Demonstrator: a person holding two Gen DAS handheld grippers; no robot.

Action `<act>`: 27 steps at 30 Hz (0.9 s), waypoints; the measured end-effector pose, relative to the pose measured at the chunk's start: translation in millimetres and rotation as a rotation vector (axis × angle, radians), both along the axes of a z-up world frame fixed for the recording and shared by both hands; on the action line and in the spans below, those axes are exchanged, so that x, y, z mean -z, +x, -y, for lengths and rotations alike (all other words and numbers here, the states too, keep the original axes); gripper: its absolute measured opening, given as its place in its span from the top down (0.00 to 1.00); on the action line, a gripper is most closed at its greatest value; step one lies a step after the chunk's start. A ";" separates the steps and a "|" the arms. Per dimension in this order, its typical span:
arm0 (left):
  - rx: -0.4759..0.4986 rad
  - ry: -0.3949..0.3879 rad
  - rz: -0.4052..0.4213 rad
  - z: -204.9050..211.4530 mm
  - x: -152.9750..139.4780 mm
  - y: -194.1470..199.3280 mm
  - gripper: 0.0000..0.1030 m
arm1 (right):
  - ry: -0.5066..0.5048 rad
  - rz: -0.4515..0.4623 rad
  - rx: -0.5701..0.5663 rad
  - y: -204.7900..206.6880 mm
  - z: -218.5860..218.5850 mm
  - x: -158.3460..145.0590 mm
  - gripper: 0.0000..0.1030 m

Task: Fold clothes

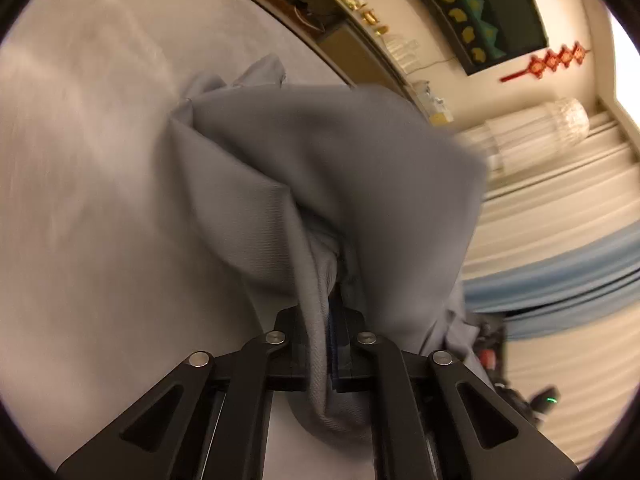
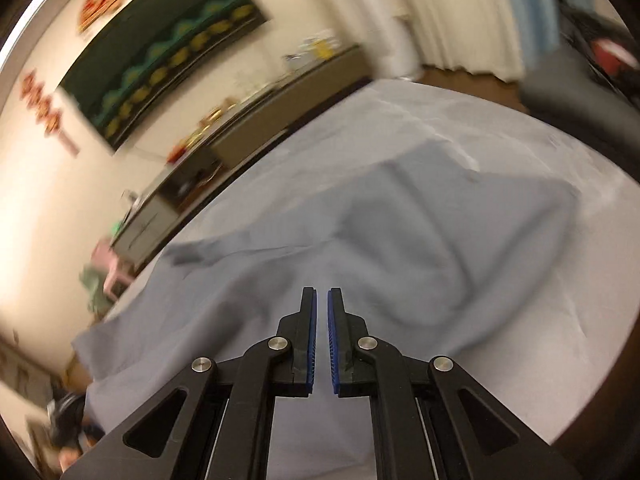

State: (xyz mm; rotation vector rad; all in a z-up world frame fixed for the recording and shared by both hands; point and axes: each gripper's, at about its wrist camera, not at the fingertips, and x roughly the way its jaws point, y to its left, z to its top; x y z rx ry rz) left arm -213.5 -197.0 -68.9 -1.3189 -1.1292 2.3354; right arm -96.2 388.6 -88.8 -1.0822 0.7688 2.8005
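A grey-blue garment (image 1: 328, 168) hangs bunched from my left gripper (image 1: 334, 312), which is shut on a fold of it and holds it above the pale grey cloth-covered table (image 1: 92, 152). The cloth hides the fingertips. In the right wrist view the garment (image 2: 420, 240) lies spread and creased on the table (image 2: 540, 340). My right gripper (image 2: 322, 292) hovers over its near edge, its blue pads almost together with a narrow gap and nothing between them.
A long low cabinet (image 2: 256, 120) with small ornaments stands along the wall behind the table. A dark framed picture (image 2: 168, 68) and red decorations hang above it. White and blue curtains (image 1: 560, 240) hang at the side.
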 end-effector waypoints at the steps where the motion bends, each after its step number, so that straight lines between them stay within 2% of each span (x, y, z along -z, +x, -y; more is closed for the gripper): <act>1: -0.032 -0.032 -0.094 4.7 -25.0 -2.5 0.96 | 0.020 -0.031 0.000 3.6 0.4 -6.8 0.94; 3: -0.058 -0.129 -0.326 7.5 -93.9 7.7 0.96 | 0.103 -0.089 0.014 7.7 5.1 -23.8 0.94; 4: -0.050 -0.148 -0.441 6.8 -127.1 22.4 0.96 | 0.138 -0.086 0.016 3.5 5.3 -26.9 0.94; 7: 0.047 -0.231 -0.527 -4.2 -134.1 70.1 0.96 | 0.188 -0.019 0.021 -3.8 -3.3 -22.0 0.93; 9: 0.111 -0.286 -0.569 -11.5 -135.9 100.4 0.93 | 0.175 0.039 0.005 -11.4 -5.6 -11.3 0.91; 11: 0.129 -0.340 -0.236 -10.6 -56.7 88.3 0.91 | 0.147 0.094 -0.029 -24.4 3.2 3.9 0.81; 13: 0.099 -0.286 0.023 6.7 -2.5 83.8 0.91 | 0.120 0.120 -0.113 -35.4 27.0 7.9 0.72; 15: 0.053 -0.268 -0.030 15.9 -13.5 89.1 0.86 | 0.154 0.092 -0.214 -35.6 57.6 1.7 0.61; 17: 0.016 -0.280 -0.059 20.8 -19.5 93.6 0.66 | 0.194 0.056 -0.316 -34.4 93.3 -9.5 0.37; 20: -0.027 -0.334 -0.070 22.3 -21.5 98.9 0.62 | 0.242 -0.017 -0.493 -31.9 162.1 -35.8 0.33; 24: -0.012 -0.317 -0.036 16.4 -10.4 97.9 0.62 | 0.299 -0.144 -0.805 -28.6 282.3 -75.8 0.24; 27: -0.063 -0.260 -0.040 29.1 -14.2 97.5 0.62 | 0.419 -0.212 -1.080 -26.8 381.3 -91.3 0.22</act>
